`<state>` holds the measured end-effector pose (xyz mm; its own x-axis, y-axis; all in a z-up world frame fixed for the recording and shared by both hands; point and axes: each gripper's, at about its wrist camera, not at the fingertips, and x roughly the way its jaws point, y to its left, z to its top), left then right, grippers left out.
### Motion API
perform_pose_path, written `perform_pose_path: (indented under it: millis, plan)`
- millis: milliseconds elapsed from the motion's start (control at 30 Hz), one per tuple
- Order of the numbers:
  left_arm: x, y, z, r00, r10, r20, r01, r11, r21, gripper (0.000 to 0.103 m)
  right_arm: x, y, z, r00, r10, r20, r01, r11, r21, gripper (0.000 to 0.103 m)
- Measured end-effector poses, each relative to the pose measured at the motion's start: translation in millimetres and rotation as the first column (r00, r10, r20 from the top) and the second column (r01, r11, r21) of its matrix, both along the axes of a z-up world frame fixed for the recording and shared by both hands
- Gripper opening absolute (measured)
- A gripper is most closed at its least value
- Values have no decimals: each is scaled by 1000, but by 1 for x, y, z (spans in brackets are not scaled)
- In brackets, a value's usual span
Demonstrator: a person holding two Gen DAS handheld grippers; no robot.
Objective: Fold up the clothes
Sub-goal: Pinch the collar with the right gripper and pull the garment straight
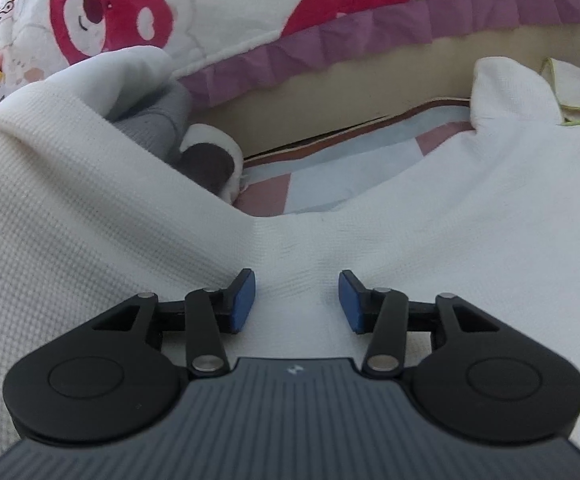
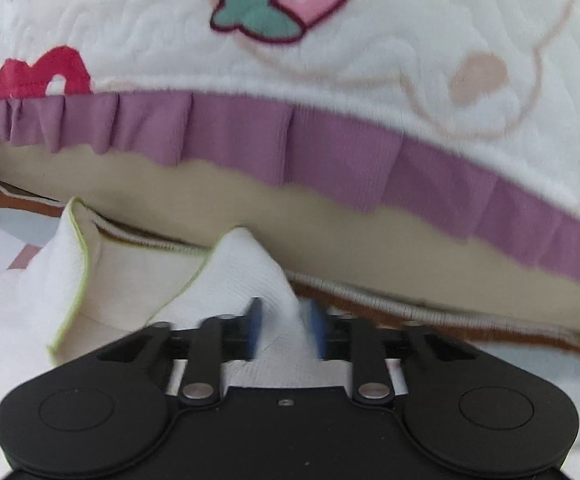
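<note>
Left wrist view: the left gripper (image 1: 297,300) hangs low over a white waffle-knit garment (image 1: 90,216) spread across a pink-and-blue checked sheet (image 1: 313,184). Its 2 blue pads (image 1: 246,300) stand well apart with only flat cloth between them, so it holds nothing. A bear-print quilt (image 1: 218,12) with a purple ruffle (image 1: 329,36) hangs behind, and a small plush toy (image 1: 210,160) lies beside the raised fold at left.

Right wrist view: the right gripper (image 2: 284,326) has its pads drawn in on a peaked fold of the same garment, near its green-piped edge (image 2: 82,264) (the pads are blurred, but cloth plainly fills the gap).

This looks like the grasping step before a fold: 1 side is pinched, the other not yet. The next move probably calls for the left pads to gather a ridge of fabric and close, so both can lift evenly.
</note>
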<state>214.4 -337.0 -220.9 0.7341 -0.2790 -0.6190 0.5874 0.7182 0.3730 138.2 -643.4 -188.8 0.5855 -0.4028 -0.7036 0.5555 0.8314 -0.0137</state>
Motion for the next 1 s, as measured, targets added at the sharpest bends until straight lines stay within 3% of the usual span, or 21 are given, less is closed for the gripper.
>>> perform_pose_path:
  millis: [33, 67, 167, 267, 400, 500, 567, 633, 733, 833, 900, 1000]
  plan:
    - [-4, 4, 5, 1000, -12, -28, 11, 1000, -24, 45, -4, 0, 2, 1000, -11, 25, 10, 999, 49, 51]
    - [-8, 7, 10, 998, -25, -57, 22, 999, -49, 46, -10, 1, 5, 999, -19, 44, 14, 995, 97, 53]
    - [-23, 20, 25, 989, -51, -142, 32, 990, -136, 46, -30, 4, 19, 997, -31, 76, 13, 974, 226, 53]
    - [-51, 42, 41, 976, -42, -215, -11, 971, -241, 45, -62, 14, 45, 995, -17, 99, -11, 959, 284, 53]
    - [-92, 98, 58, 952, -42, -304, -63, 943, -328, 43, -132, 47, 74, 979, -3, 202, -97, 871, 482, 53]
    - [-128, 149, 58, 914, -23, -404, -111, 946, -305, 43, -194, 79, 71, 967, 23, 254, -171, 796, 580, 53]
    - [-147, 180, 54, 891, -16, -454, -119, 956, -267, 43, -231, 101, 62, 974, 50, 219, -174, 785, 595, 53]
    - [-166, 208, 51, 876, 37, -480, -164, 961, -224, 43, -263, 124, 54, 982, 92, 167, -174, 789, 590, 53]
    - [-192, 238, 50, 828, 38, -559, -193, 956, -221, 45, -301, 150, 51, 985, 145, 92, -171, 800, 576, 53]
    - [-209, 254, 47, 747, 45, -663, -231, 953, -196, 46, -340, 173, 58, 984, 178, 3, -152, 829, 539, 53]
    - [-217, 259, 45, 709, 49, -704, -230, 959, -165, 50, -365, 181, 60, 988, 142, -55, -92, 846, 525, 54]
    - [-228, 261, 42, 660, 68, -748, -223, 969, -108, 51, -408, 187, 55, 992, 11, -127, 61, 837, 544, 54]
